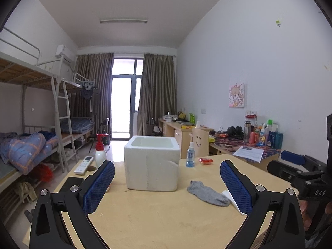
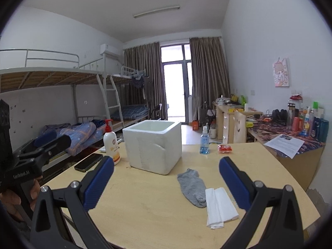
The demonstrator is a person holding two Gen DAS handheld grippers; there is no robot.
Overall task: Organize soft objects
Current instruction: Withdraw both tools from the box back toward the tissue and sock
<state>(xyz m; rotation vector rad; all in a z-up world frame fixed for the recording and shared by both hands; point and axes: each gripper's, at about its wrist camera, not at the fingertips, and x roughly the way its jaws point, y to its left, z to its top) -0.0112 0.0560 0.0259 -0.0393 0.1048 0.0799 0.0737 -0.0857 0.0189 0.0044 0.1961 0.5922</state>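
Meanwhile, both the left gripper (image 1: 167, 183) and right gripper (image 2: 166, 179) hover wide open and empty above the table (image 2: 157, 207); the grey sock (image 2: 193, 186) lies beside a folded tissue (image 2: 220, 207), near the foam box (image 2: 153, 145). Pinching mid-sock should lift it cleanly.

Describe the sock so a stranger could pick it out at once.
Start at the white foam box on the wooden table. On the bare wood in front of it, to the right, lies the grey sock, limp and flat. Its neighbour, a folded tissue, is white.
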